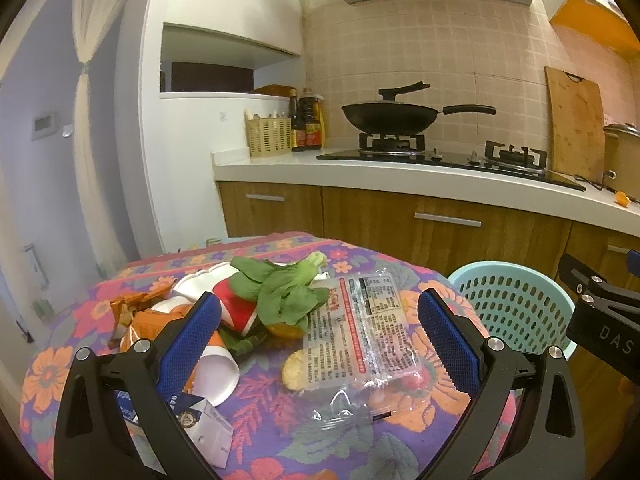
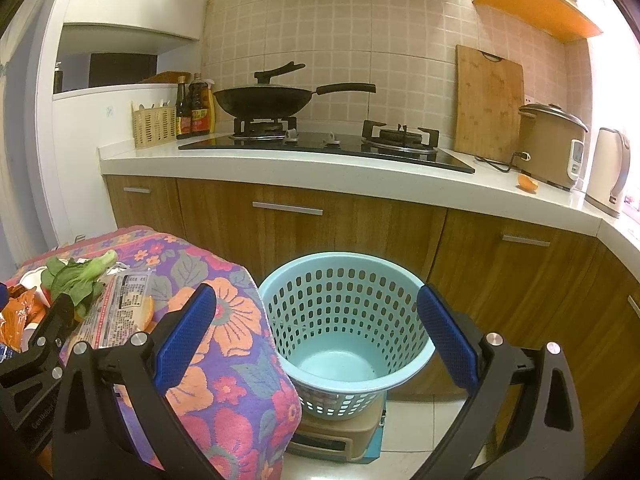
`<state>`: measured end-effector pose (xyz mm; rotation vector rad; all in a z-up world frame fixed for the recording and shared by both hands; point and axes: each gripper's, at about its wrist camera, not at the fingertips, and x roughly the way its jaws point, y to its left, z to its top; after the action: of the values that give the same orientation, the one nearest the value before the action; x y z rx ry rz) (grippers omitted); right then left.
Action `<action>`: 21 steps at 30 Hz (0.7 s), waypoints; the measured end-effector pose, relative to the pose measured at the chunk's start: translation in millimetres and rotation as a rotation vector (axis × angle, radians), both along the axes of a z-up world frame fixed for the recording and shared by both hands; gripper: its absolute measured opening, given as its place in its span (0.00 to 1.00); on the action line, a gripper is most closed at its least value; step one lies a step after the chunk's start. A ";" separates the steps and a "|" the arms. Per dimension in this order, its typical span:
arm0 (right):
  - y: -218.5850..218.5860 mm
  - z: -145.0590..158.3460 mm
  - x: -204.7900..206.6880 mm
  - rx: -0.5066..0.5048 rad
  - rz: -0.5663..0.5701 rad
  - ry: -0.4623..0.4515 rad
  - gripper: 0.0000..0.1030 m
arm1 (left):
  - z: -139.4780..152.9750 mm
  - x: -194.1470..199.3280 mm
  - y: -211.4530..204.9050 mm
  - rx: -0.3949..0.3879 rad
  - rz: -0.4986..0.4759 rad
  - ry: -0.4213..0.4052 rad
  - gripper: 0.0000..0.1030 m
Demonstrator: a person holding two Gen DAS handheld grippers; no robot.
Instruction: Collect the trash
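Trash lies piled on a table under a flowered cloth (image 1: pixel 260 412): a clear printed food wrapper (image 1: pixel 360 332), green vegetable leaves (image 1: pixel 284 292), a crushed red and white paper cup (image 1: pixel 236 308), orange snack wrappers (image 1: pixel 136 312) and a small white and blue carton (image 1: pixel 208 428). My left gripper (image 1: pixel 320 332) hovers open just above the pile, its blue pads either side of the wrapper and leaves, holding nothing. My right gripper (image 2: pixel 316 328) is open and empty over the light blue perforated basket (image 2: pixel 344 320), which stands empty beside the table. The wrapper (image 2: pixel 116 308) and leaves (image 2: pixel 76 276) also show at the right wrist view's left edge.
The basket (image 1: pixel 516 304) sits on a tan box (image 2: pixel 340 436) on the tiled floor. Behind runs a white counter (image 2: pixel 304 164) with a black wok (image 2: pixel 260 100), bottles, a cutting board (image 2: pixel 488 108), a rice cooker (image 2: pixel 552 144), a kettle and wooden cabinet doors below.
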<state>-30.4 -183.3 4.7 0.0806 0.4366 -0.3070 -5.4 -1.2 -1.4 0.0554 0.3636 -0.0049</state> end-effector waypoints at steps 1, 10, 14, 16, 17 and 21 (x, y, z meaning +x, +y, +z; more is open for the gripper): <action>0.2 0.1 -0.2 -0.001 0.000 0.000 0.92 | -0.2 0.5 0.5 -0.003 -0.002 0.005 0.93; -0.9 0.1 -1.1 -0.002 -0.006 -0.002 0.92 | -0.1 2.8 5.7 -0.028 0.003 0.014 0.93; -2.5 -0.7 -1.3 0.002 -0.011 -0.002 0.92 | -0.2 2.6 6.3 -0.032 0.002 0.013 0.93; -3.0 -1.4 -1.3 0.001 -0.013 -0.001 0.92 | 0.0 2.7 6.1 -0.032 0.002 0.016 0.93; -3.0 -1.7 -1.2 0.002 -0.013 0.000 0.92 | 0.1 2.8 6.4 -0.031 0.003 0.015 0.93; -2.7 -2.3 -1.1 0.002 -0.014 0.003 0.92 | 0.1 2.9 6.2 -0.031 0.003 0.014 0.93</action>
<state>-31.5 -186.0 2.4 0.0852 0.4392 -0.3210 -2.6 5.0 -1.3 0.0242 0.3779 -0.0081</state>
